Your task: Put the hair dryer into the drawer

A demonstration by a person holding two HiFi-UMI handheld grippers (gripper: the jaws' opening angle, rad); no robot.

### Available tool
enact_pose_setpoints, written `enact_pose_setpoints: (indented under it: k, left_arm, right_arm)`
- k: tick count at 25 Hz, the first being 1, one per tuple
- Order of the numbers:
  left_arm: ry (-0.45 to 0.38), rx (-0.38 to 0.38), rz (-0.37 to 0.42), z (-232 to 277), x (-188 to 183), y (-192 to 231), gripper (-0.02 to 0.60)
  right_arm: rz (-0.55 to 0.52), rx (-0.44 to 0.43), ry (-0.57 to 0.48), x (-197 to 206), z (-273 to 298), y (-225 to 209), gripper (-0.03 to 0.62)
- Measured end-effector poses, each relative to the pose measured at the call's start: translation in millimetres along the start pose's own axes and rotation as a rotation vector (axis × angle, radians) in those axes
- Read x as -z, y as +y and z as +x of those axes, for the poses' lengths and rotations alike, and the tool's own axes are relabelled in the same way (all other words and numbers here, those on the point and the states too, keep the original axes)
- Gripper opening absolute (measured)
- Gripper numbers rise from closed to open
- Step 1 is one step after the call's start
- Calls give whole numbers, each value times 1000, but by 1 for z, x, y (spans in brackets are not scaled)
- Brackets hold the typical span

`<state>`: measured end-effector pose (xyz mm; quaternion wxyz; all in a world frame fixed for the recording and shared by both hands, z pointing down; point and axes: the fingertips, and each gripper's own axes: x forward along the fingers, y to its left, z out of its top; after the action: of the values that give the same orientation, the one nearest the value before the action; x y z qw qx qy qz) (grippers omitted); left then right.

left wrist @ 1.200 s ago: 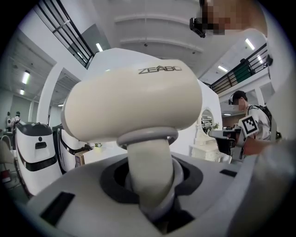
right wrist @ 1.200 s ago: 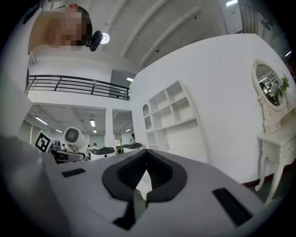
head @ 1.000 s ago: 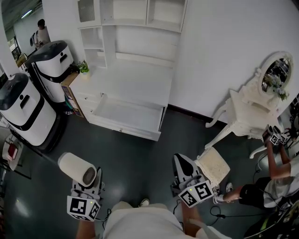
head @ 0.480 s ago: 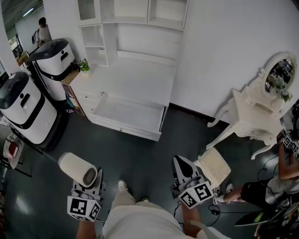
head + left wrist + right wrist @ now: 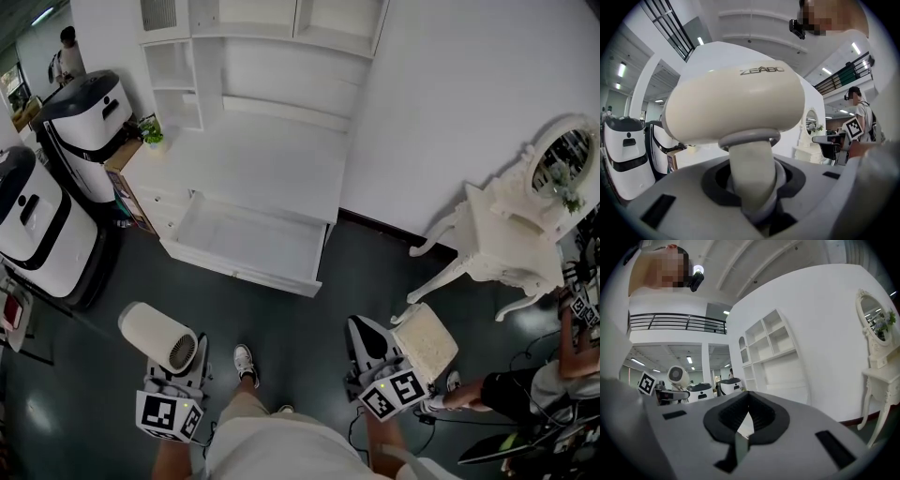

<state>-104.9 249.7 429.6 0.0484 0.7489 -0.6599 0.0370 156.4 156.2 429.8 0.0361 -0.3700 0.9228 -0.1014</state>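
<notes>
Since we stepped nearer the drawer, left gripper clamps the hair dryer; right gripper jaws meet, empty.

The lower end of the hair dryer handle sinks out of sight between the jaws of my left gripper. In the head view the left edge cuts off a black-and-white machine, the right edge a person; the small green thing is perhaps a plant

Open drawer ahead below shelves, dressing table right, hair dryer near left
</notes>
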Motion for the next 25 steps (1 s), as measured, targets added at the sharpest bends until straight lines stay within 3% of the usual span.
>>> enact_pose_setpoints:
  k: [10, 15, 25]
  left_arm:
    - [16, 62, -12, 117, -16, 93, 144]
    - [16, 105, -31, 162, -18, 138, 144]
    - [42, 210, -27, 230, -14, 184, 144]
  right_arm:
    - [-27, -25, -17, -40, 156, -9, 8]
    - [-22, -18, -1, -42, 222, -5, 8]
    - [-14, 72, 40, -32, 276, -11, 8]
